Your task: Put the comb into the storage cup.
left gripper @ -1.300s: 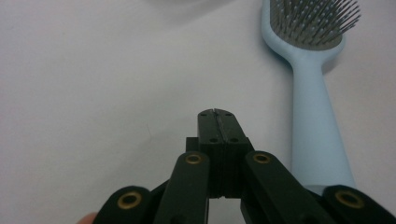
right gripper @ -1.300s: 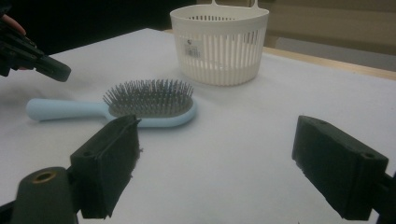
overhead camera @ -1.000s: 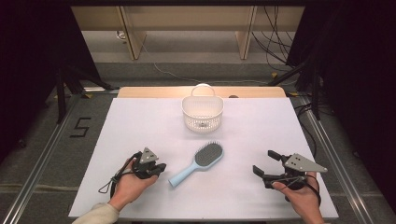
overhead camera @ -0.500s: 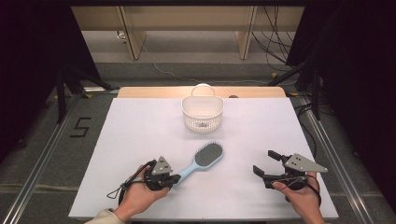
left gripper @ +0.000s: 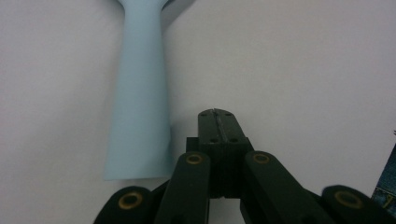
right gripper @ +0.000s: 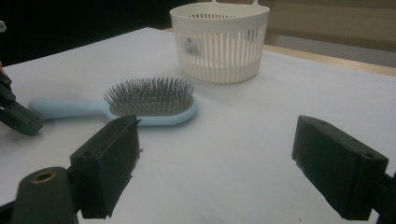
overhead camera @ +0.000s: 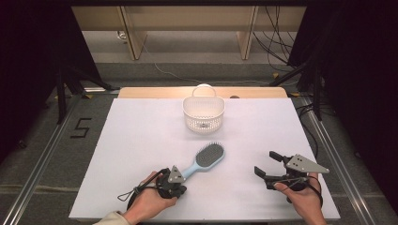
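One hairbrush point(overhead camera: 202, 161) lies on the white table point(overhead camera: 141, 140), light blue, bristles up, roughly mid-table toward the near edge, handle aimed at the left gripper point(overhead camera: 174, 180). High view puts that gripper right at the handle end, gripped by the person's left hand point(overhead camera: 149, 202); can't tell contact from up there. Left gripper view settles it: jaws clenched tight together on nothing, tip point(left gripper: 215, 122) resting just beside the brush handle point(left gripper: 140, 93), which lies alongside to the picture's left, not between the jaws. Bristle head is cut off in that view.

Right gripper view gives the side look the high view lacks: bristles point(right gripper: 148, 95) standing up grey from the blue pad, and the slotted wall of the white basket point(right gripper: 219, 42) behind the brush, with a label patch on it. The dark tip of the left gripper point(right gripper: 16, 116) sits at the handle end, at the left edge. Own jaws spread wide, nothing between them, released.

High view: right gripper point(overhead camera: 274, 169) well apart from the brush, near right table edge, held by the right hand point(overhead camera: 302, 199). Basket point(overhead camera: 203, 112) sits toward the far edge, centre.

Count: one brush, one basket, two grippers, two hands.
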`<state>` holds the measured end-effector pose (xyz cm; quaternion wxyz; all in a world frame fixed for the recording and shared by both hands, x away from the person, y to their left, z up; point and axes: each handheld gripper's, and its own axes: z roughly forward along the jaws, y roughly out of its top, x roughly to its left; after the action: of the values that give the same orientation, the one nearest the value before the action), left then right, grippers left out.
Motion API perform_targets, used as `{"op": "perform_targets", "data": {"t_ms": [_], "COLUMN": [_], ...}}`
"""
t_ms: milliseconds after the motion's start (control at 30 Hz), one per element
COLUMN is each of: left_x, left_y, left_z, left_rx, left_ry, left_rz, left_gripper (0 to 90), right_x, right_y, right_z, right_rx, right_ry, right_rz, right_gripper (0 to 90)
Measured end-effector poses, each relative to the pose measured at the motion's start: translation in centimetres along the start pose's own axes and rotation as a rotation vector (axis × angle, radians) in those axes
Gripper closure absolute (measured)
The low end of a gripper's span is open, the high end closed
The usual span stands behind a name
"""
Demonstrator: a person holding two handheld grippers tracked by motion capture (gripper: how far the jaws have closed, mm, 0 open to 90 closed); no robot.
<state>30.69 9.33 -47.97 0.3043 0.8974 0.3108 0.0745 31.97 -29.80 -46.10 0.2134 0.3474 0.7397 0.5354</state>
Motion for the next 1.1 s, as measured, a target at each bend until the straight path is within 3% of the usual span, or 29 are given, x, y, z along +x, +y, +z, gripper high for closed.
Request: {"op": "perform_targets", "data": {"t_ms": [400,633,1100], "left_x": [0.9,1.7,2.6], "left_y": [0.3,0.3,0.3], "left_z": [0.0,-0.1,-0.2], "left_rx": [0.018,0.025,0.025], "left_ry": [0.027,0.071,0.093], "left_rz": [-0.024,-0.032,-0.044], "left_gripper": [89.8,89.8,89.7], "right_x": [0.0,0.0,0.0], "right_y": [0.0,0.0,0.0], "right_z": [0.0,0.0,0.0], "right_rx": [0.002,0.003,0.004], "right_ry": [0.002,0.004,0.004], "right_rz": [0.004,0.004,0.003], "right_gripper": [15.7,15.8,15.7]}}
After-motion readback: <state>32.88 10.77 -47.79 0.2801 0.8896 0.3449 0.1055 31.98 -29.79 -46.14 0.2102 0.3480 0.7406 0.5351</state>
